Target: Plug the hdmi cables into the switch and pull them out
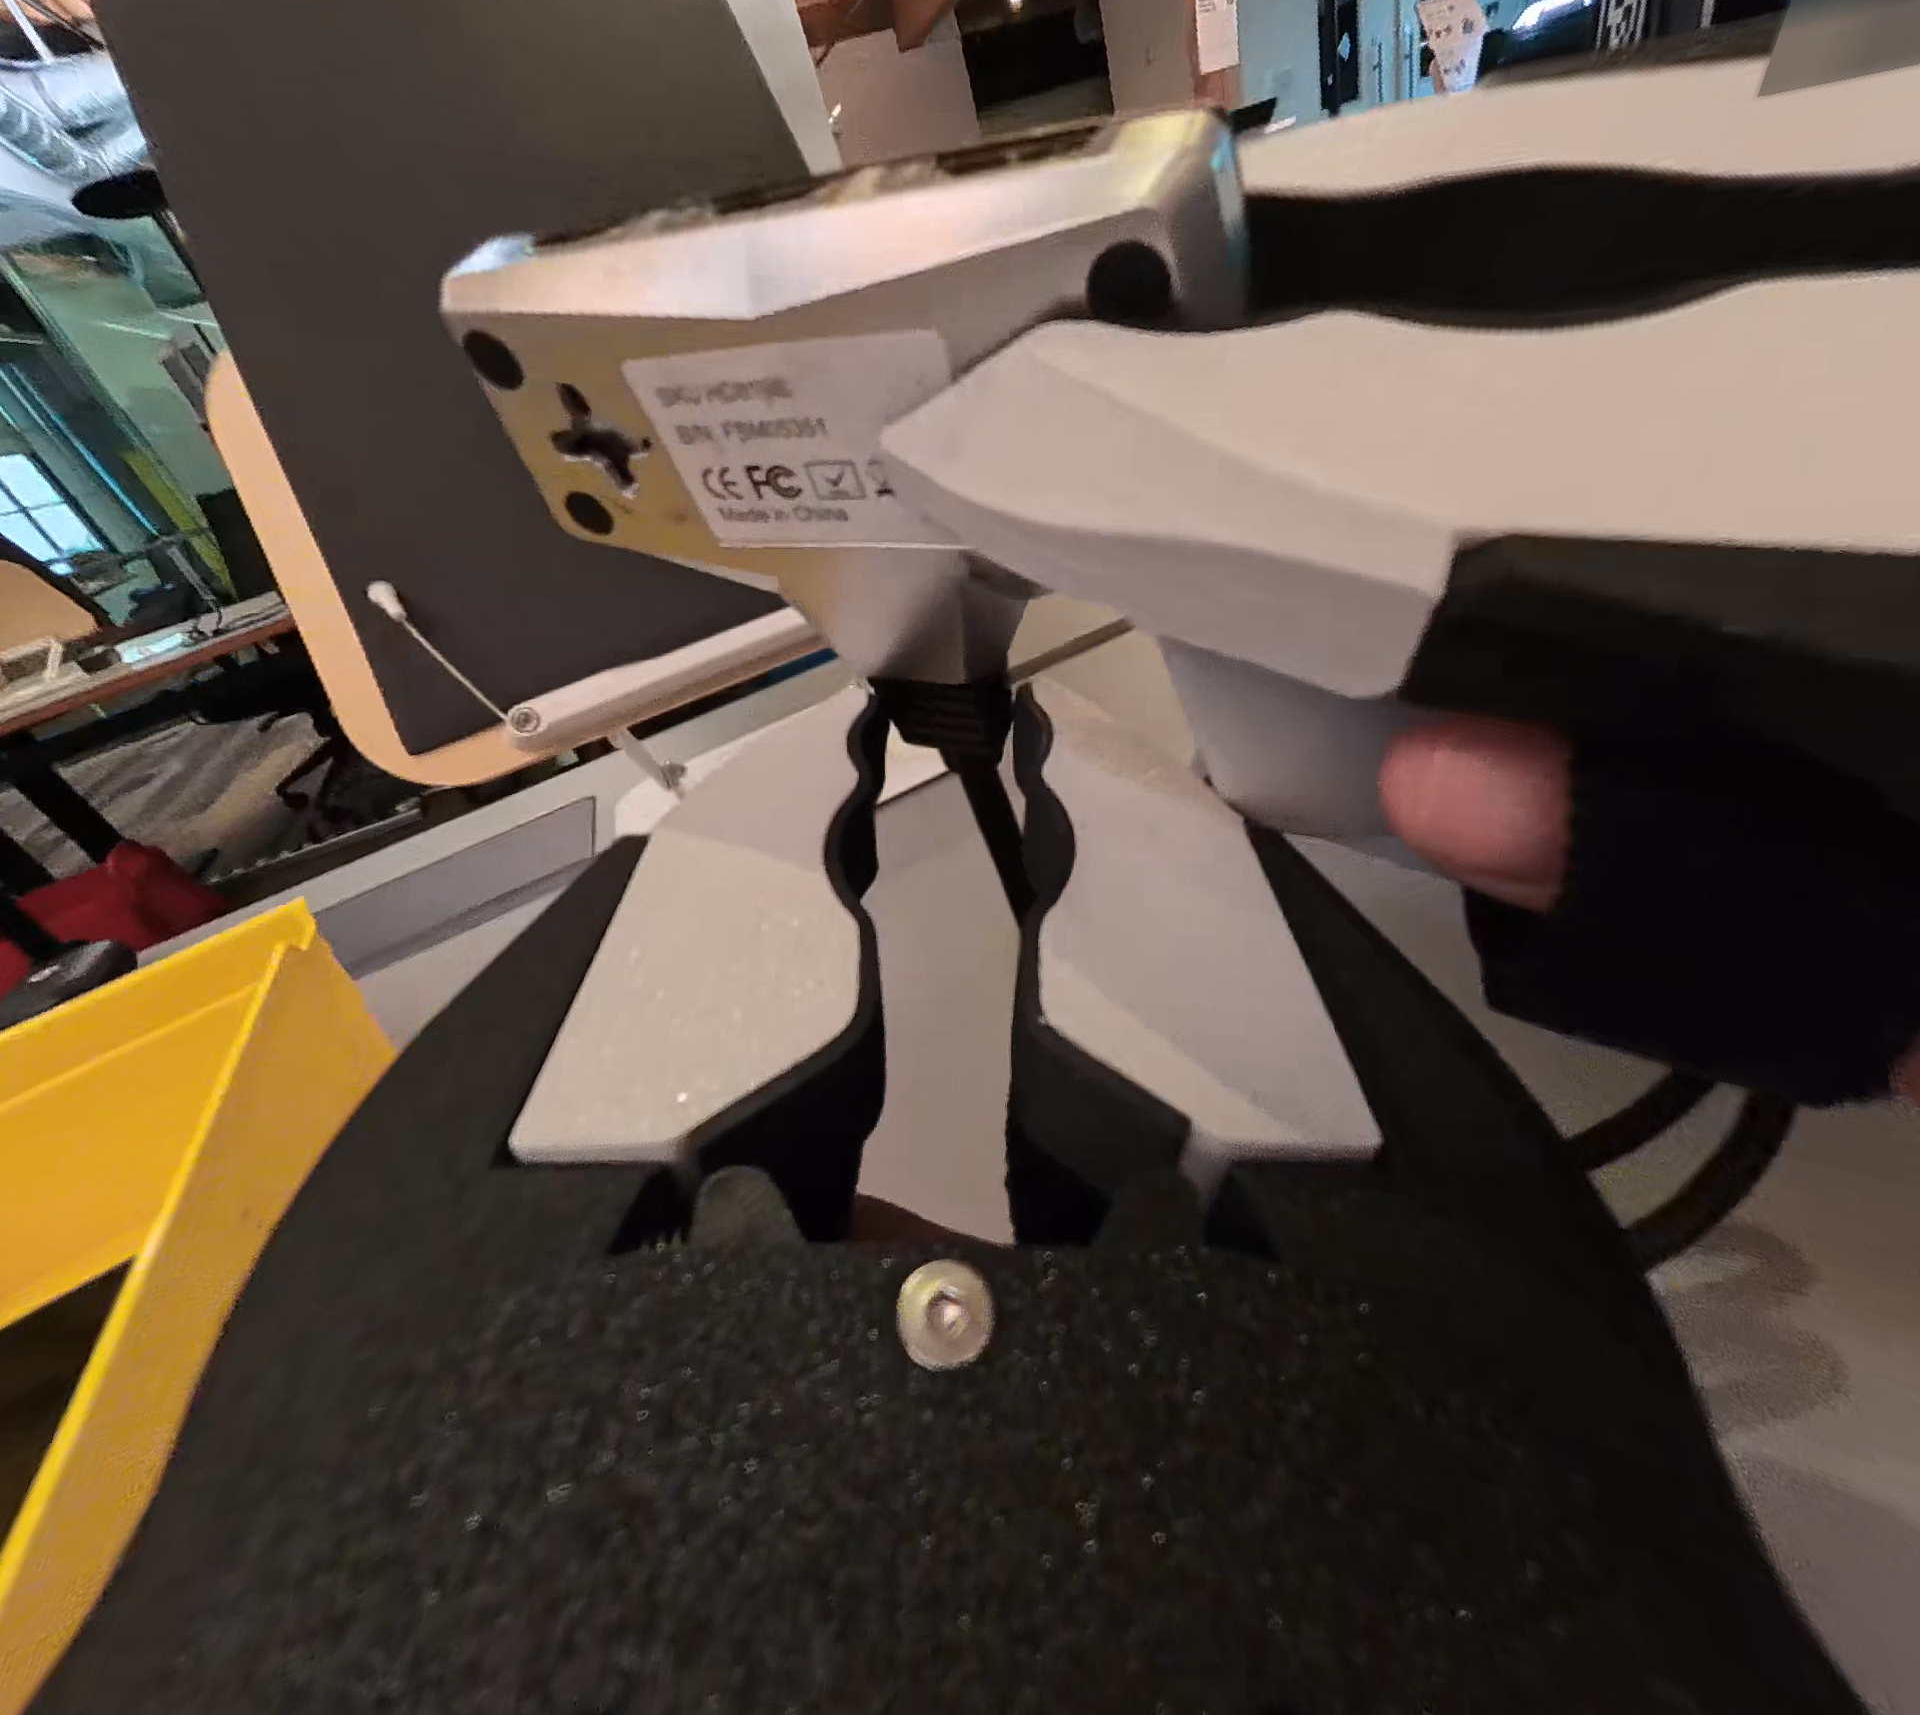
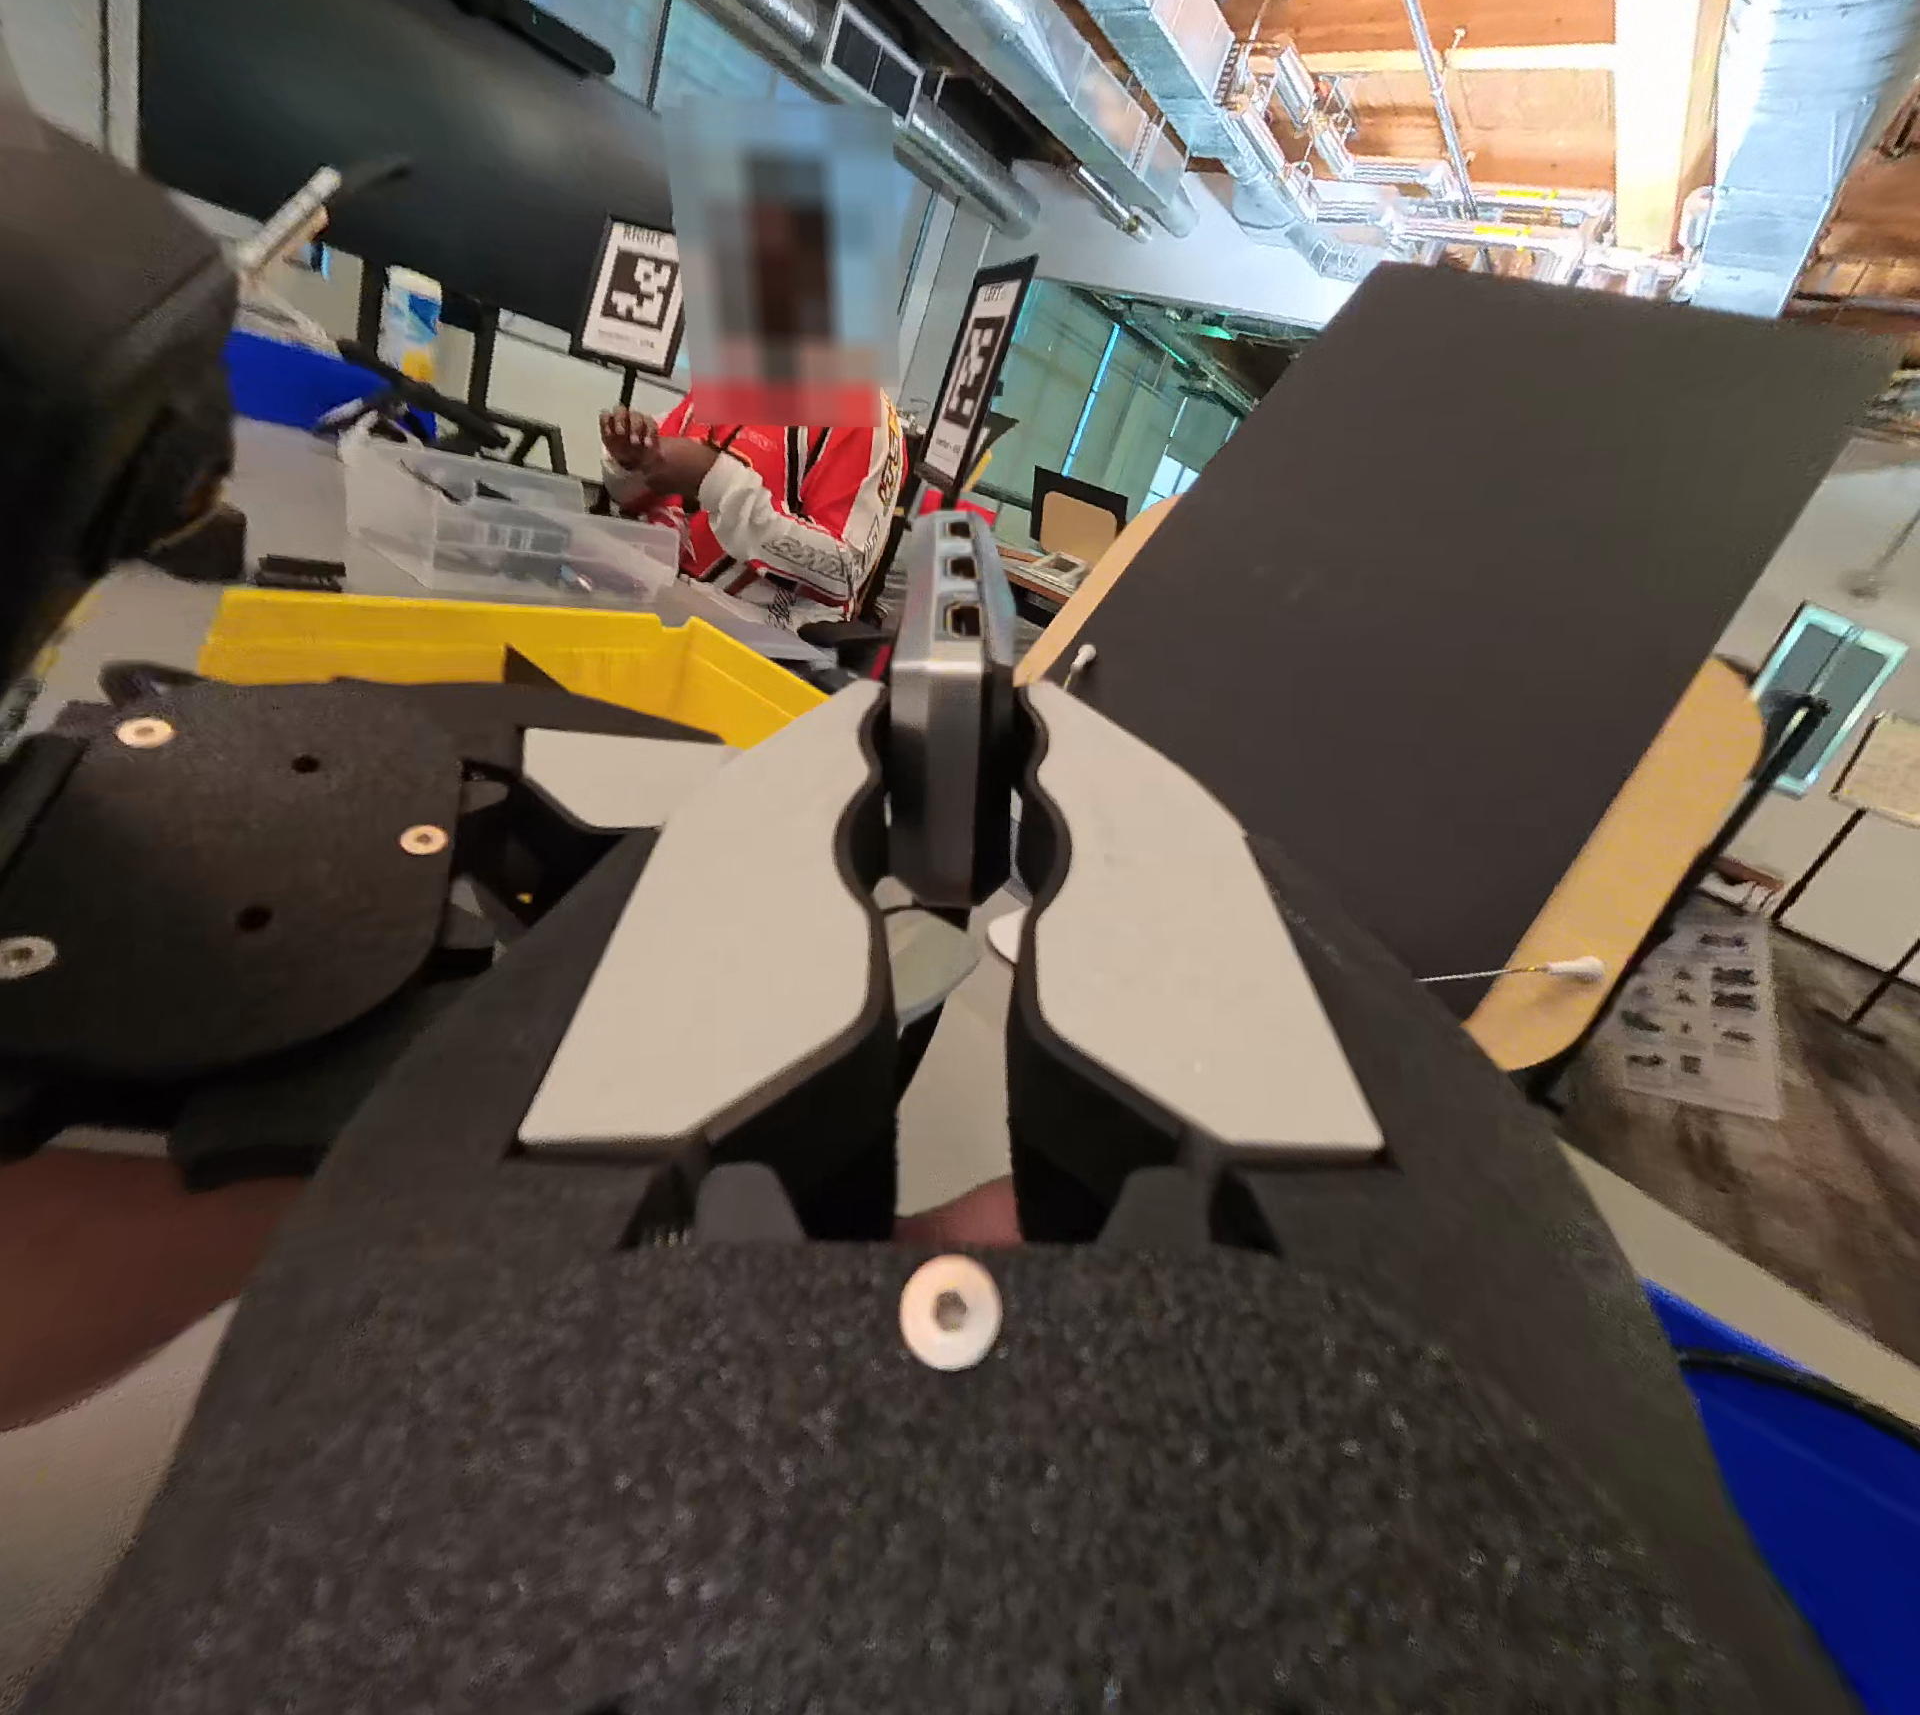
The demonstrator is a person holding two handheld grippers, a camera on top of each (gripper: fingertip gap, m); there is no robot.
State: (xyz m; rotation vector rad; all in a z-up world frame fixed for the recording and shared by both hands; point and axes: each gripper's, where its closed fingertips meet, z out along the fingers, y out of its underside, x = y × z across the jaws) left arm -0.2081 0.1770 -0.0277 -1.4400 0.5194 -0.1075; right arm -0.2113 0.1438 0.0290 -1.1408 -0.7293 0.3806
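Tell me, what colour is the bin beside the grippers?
Yellow. The bin shows best in the right wrist view.

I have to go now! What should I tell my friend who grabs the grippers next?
Left gripper: shut on the black cable, just behind its plug.
Right gripper: shut on the silver switch, held up in the air.
The plug meets the switch's lower edge; whether it is fully seated is hidden.
The three ports on the far edge are empty.
Yellow bin sits to the left.
Left to do: probably finish this cable, plug any others, then pull them out.
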